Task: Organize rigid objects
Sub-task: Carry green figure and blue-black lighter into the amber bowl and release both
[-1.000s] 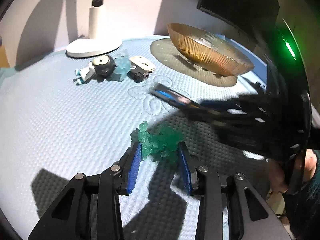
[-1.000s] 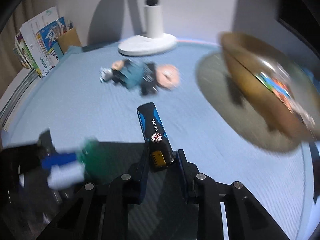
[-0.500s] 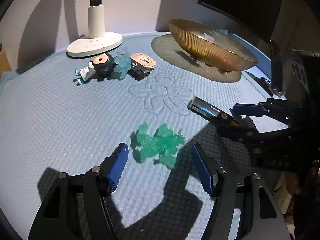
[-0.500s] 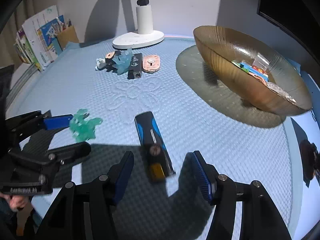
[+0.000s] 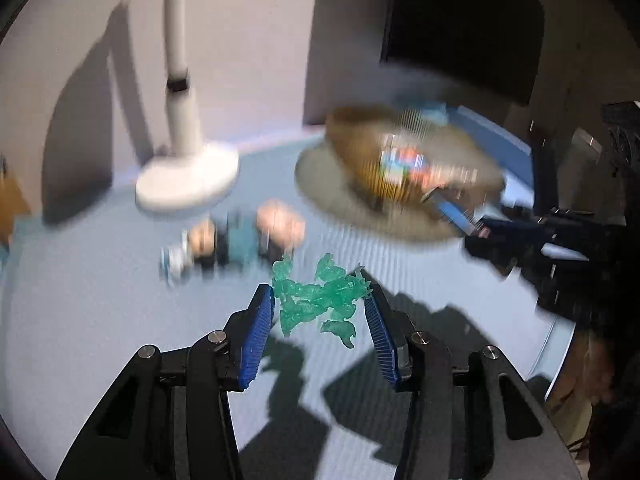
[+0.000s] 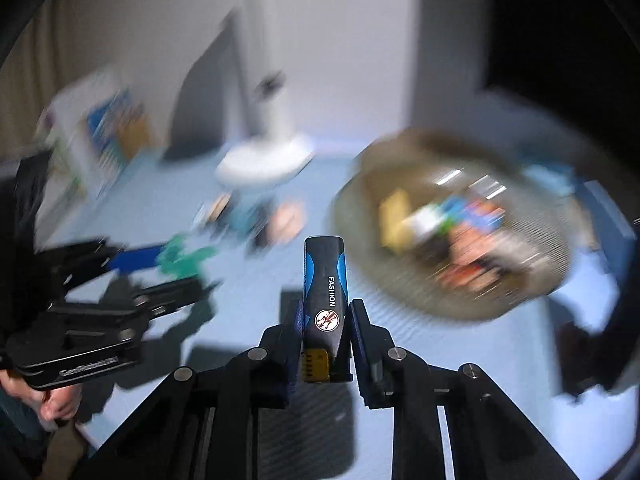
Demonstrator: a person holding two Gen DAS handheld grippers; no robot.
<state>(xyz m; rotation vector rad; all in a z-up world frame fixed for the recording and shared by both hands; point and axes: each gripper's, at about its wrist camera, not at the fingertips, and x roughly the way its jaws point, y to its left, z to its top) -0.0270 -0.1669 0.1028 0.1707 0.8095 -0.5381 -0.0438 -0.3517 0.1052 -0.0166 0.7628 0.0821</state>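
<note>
My left gripper (image 5: pixel 320 304) is shut on a translucent green toy figure (image 5: pixel 320 300) and holds it above the blue mat. My right gripper (image 6: pixel 325 316) is shut on a black and blue lighter (image 6: pixel 325 280) marked FASHION, lifted off the mat and pointing toward the amber glass bowl (image 6: pixel 448 232). The bowl (image 5: pixel 400 168) holds several small colourful items. The right gripper with the lighter (image 5: pixel 452 210) shows at the bowl's near edge in the left wrist view. The left gripper (image 6: pixel 160 264) shows at the left in the right wrist view.
A white lamp base (image 5: pixel 186 178) stands at the back. A cluster of small toys (image 5: pixel 236 240) lies in front of it on the blue quilted mat (image 5: pixel 100 320). Books (image 6: pixel 100 128) stand at the far left. Both views are motion-blurred.
Both grippers were open around their objects half a second ago. Both have closed and lifted, the left on the green figure and the right on the lighter, moving toward the bowl.
</note>
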